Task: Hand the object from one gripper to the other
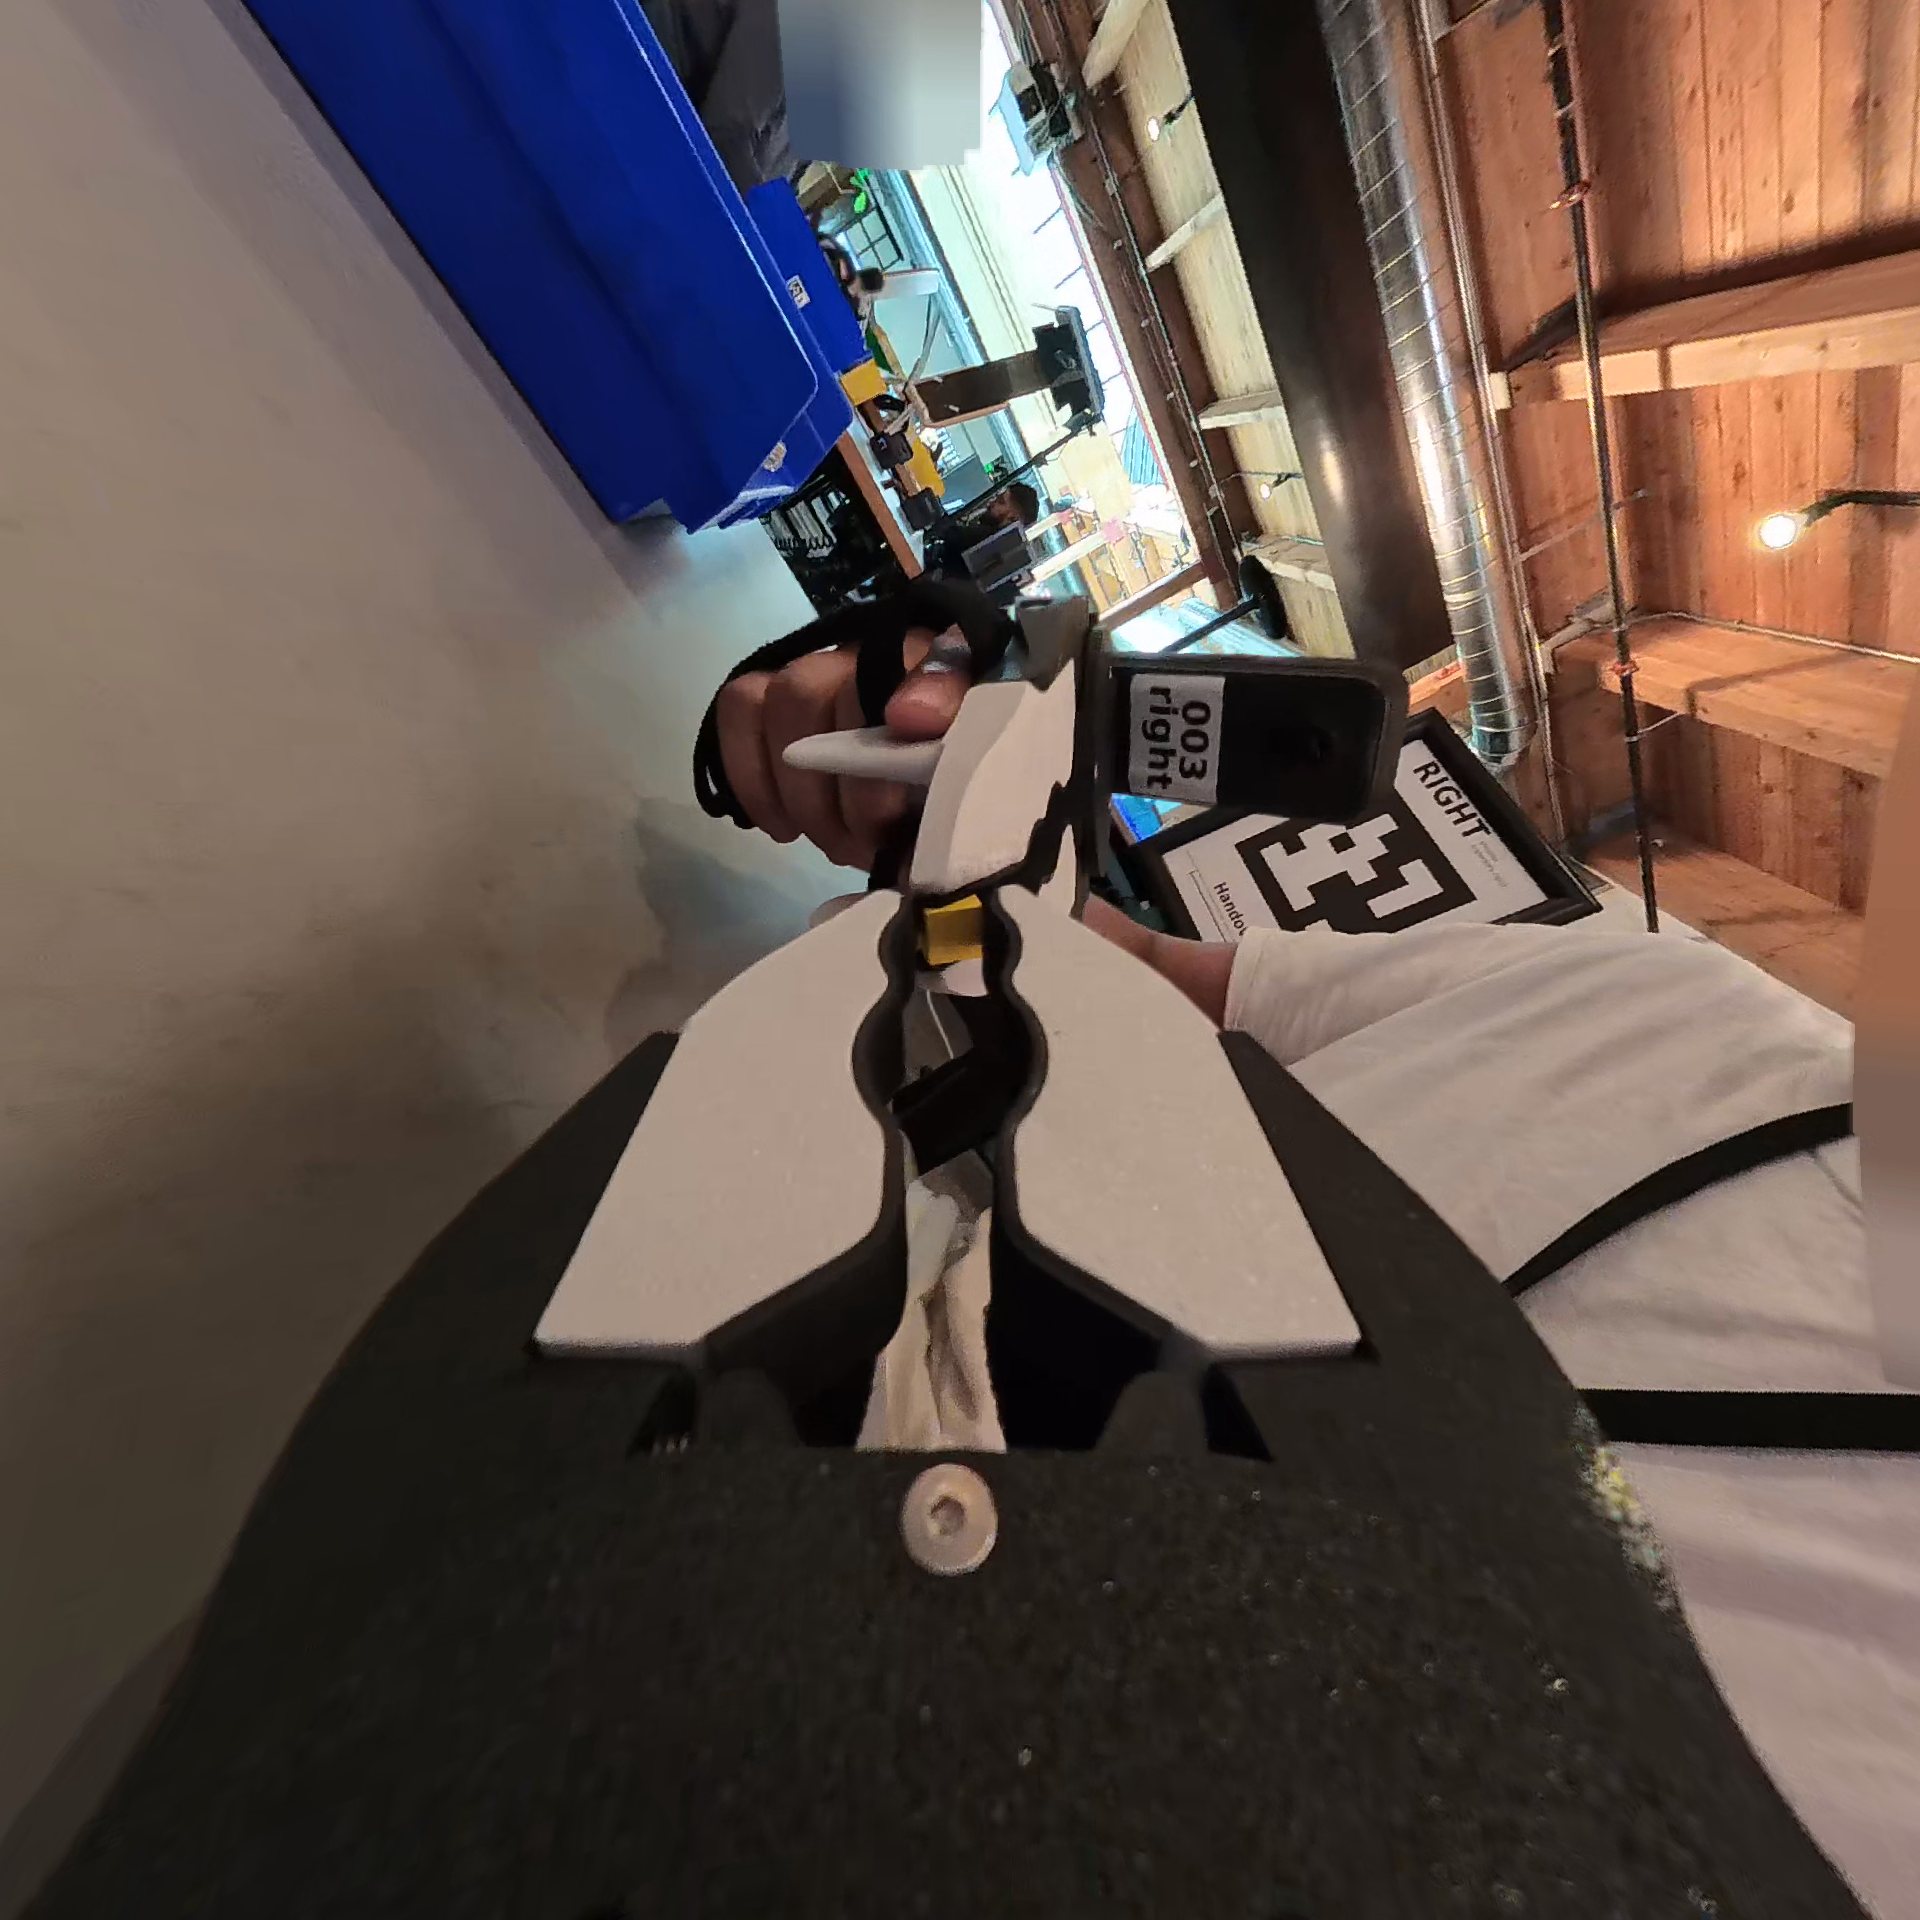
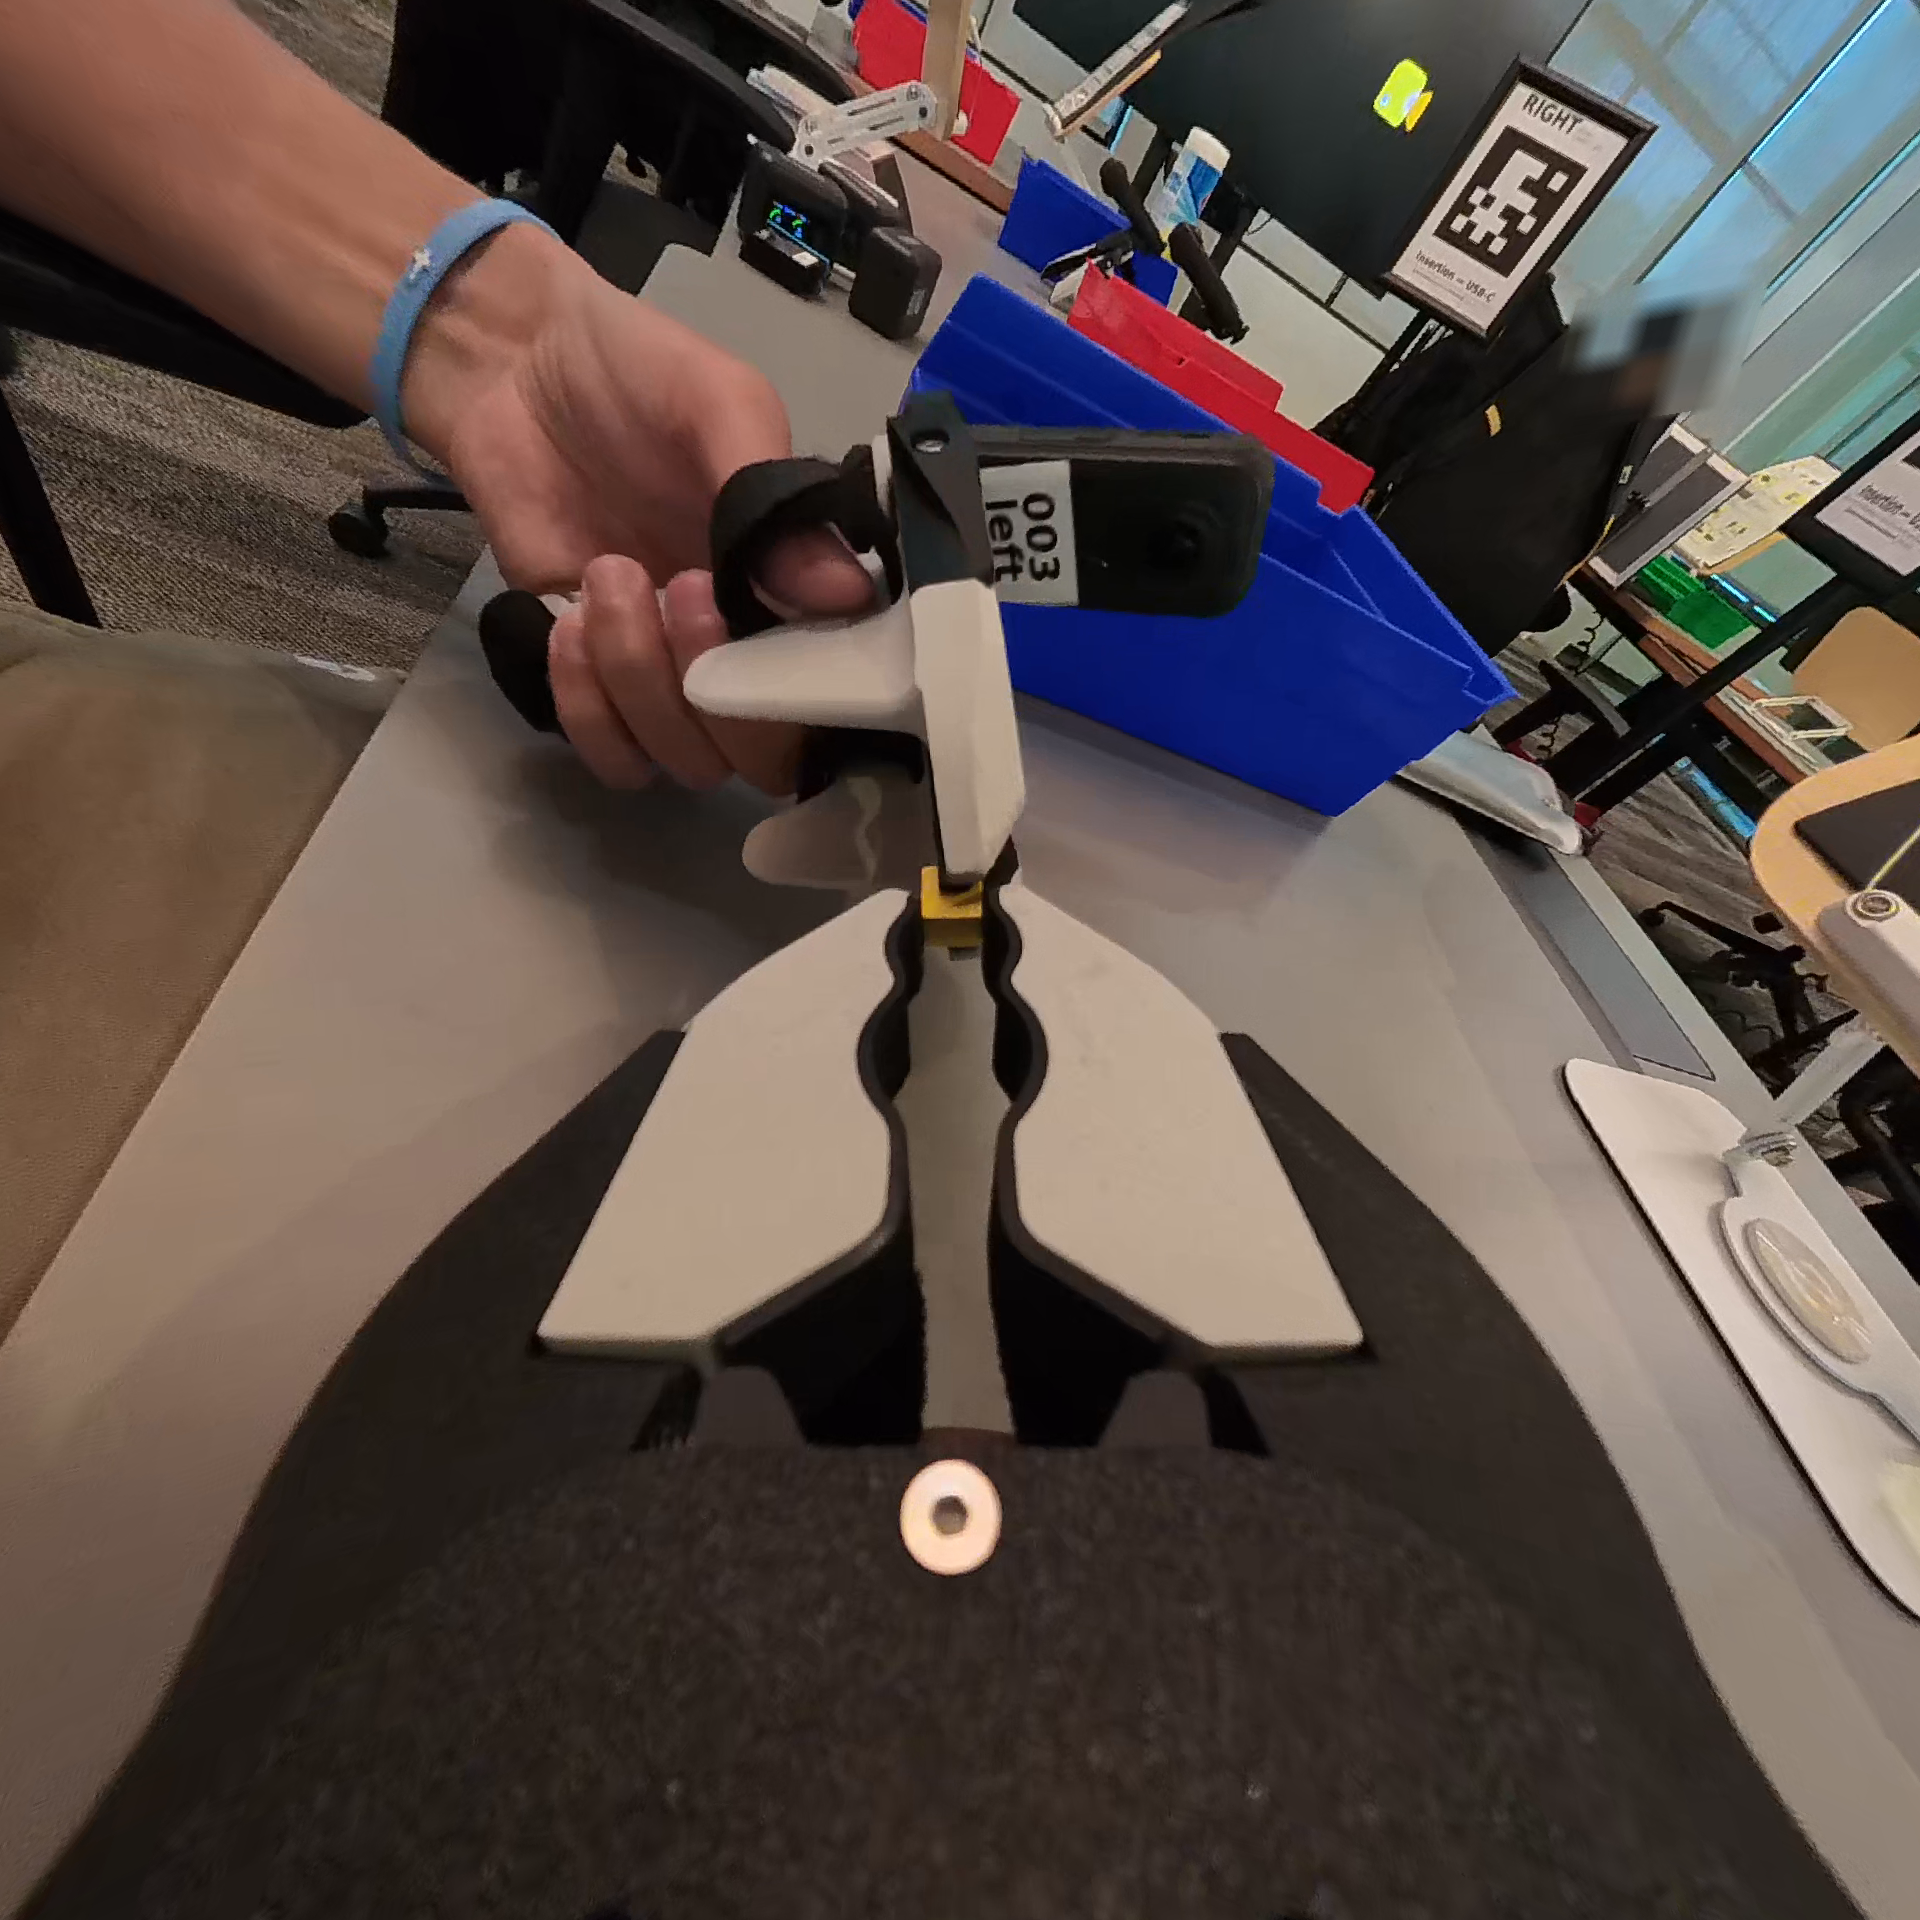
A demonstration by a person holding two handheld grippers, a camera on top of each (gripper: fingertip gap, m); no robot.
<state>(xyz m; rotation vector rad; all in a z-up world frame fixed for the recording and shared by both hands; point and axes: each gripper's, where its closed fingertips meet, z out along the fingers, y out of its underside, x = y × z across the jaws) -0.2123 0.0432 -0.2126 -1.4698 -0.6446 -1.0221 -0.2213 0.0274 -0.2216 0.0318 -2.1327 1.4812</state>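
Note:
A small yellow block (image 1: 951, 932) sits between my left gripper's (image 1: 951, 920) white fingertips, which are closed against its sides. The right gripper (image 1: 961, 883), held in a hand, meets the block from the far side, tip to tip with mine. In the right wrist view the same yellow block (image 2: 951, 920) is pinched between my right gripper's (image 2: 951, 914) fingertips, above the grey table (image 2: 416, 987). The left gripper (image 2: 961, 878) comes down onto it from above. Both hold the block at once.
A large blue bin (image 2: 1247, 644) stands on the table just behind the grippers, with a red bin (image 2: 1195, 353) beyond it. A white board with metal parts (image 2: 1714, 1195) lies at the right edge. A white sleeve (image 1: 1507, 1091) and a framed marker sign (image 1: 1351, 852) are close by. Left and right tips are no more than a few centimetres apart.

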